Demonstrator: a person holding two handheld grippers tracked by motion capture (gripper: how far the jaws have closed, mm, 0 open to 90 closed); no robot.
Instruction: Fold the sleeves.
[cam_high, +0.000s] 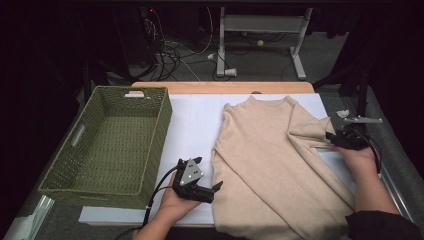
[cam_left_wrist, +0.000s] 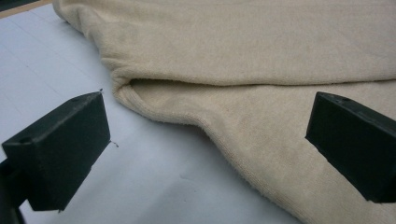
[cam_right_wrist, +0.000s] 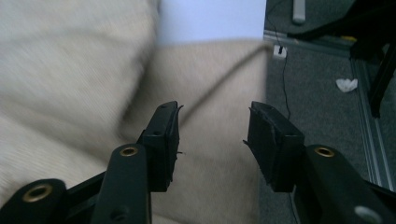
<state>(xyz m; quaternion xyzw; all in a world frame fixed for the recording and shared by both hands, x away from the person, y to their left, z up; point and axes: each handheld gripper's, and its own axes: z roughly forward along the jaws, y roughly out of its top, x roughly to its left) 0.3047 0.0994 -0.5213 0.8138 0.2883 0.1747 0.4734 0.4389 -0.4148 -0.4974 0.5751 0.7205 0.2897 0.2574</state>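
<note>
While the sweater (cam_high: 275, 165) lies spread flat on the right half of the white surface (cam_high: 192, 125), neck toward the far edge, the basket (cam_high: 112, 145) stands empty to its left, well apart from the cloth.

Left hand-held gripper (cam_high: 207, 175): low over the surface just beside the sweater's near-left edge, jaws wide apart, nothing between them. In the left gripper view a folded edge of the knit (cam_left_wrist: 154, 100) lies ahead of the jaws, one layer over another.

Right hand-held gripper (cam_high: 334, 139): at the sweater's right side, where the sleeve (cam_high: 312, 132) is bunched in creases. Jaws released, parted about halfway, no cloth between the pads; the right gripper view is blurred.

Judgement: the step in hand looks like folding the sweater, probably for the basket, with the right side about to be gripped.

Notes for doing it well:
- Right gripper should come down onto the sleeve edge so that one pad slides under the cloth; a pinch from above alone would likely catch only the top layer.
- Take the sleeve near its outer edge, then carry it across the body without dragging the whole garment.
- Left gripper could pin or hold the near-left fold so the body stays flat.
- Risk: the knit is soft and may slip from a shallow bite.
</note>
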